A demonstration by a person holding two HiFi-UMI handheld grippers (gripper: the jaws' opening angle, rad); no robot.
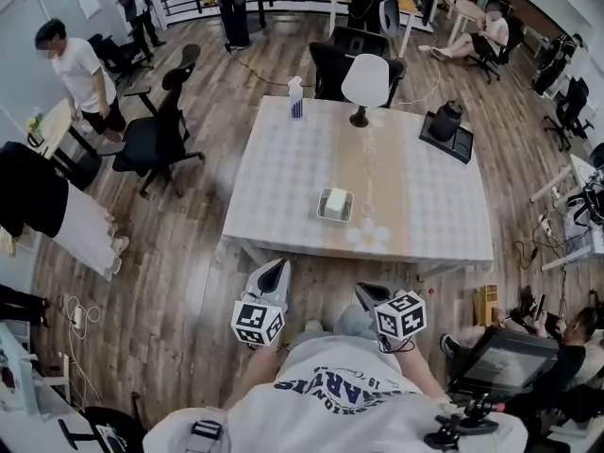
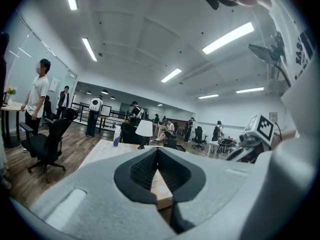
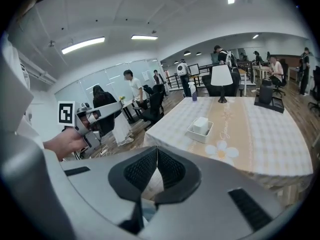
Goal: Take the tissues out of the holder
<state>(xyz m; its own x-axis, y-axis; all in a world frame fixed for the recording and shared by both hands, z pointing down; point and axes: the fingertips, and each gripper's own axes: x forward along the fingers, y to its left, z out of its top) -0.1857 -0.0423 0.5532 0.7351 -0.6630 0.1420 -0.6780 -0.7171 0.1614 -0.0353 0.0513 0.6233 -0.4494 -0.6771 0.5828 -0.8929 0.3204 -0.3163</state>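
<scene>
The holder [image 1: 323, 211], a shallow white tray, sits on the bench [image 1: 283, 159] with a squat white block of tissues [image 1: 336, 199] standing in it. Nothing else seems to be in it. The left tool [image 1: 276, 268] and the right tool [image 1: 369, 293] hang well short of the holder, off the bench edge nearest the person, each with its jaws brought together on nothing.

The likely trouble is that the light holder rides up or slides along with the tissues if only one tool pulls and nothing pins the tray. A shallow pinch could also peel off the top sheets and leave the rest behind.
</scene>
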